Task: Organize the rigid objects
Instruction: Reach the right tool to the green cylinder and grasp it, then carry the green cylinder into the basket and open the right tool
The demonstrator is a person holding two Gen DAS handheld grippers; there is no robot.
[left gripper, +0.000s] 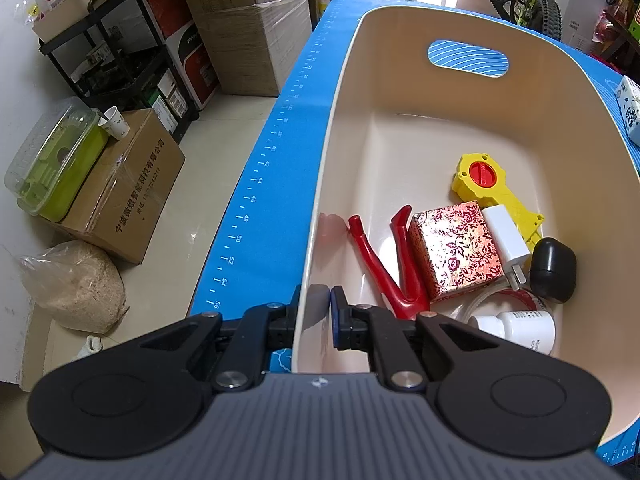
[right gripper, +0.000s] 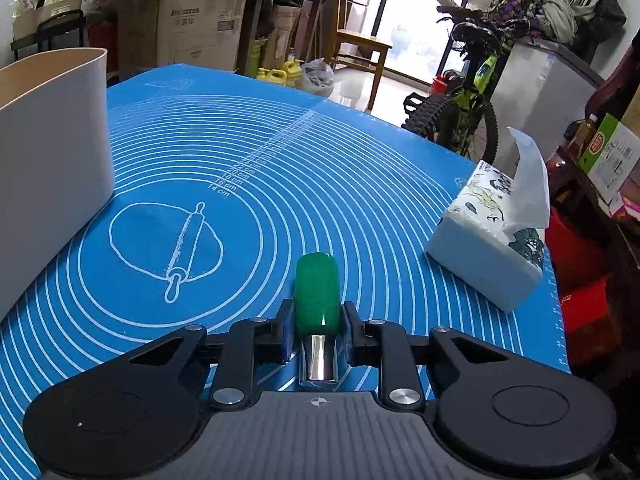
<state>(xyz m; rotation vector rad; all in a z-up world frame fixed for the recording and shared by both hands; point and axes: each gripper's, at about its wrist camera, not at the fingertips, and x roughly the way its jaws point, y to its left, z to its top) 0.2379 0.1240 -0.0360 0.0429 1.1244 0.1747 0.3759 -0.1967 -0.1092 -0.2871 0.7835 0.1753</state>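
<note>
Two tongs are working: left tongs [left gripper: 316, 312] are pinching the cream bin [left gripper: 400, 92] wall, steadying it; right tongs [right gripper: 316, 330] are clamping a green-capped cylinder [right gripper: 317, 296] for lifting off the desk [right gripper: 280, 168].

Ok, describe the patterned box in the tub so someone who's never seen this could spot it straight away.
Look inside the cream tub on the blue mat, among the pile at its near end. The box lies between the red plastic piece and the white charger. Only it has a shiny red-and-gold floral print.
</note>
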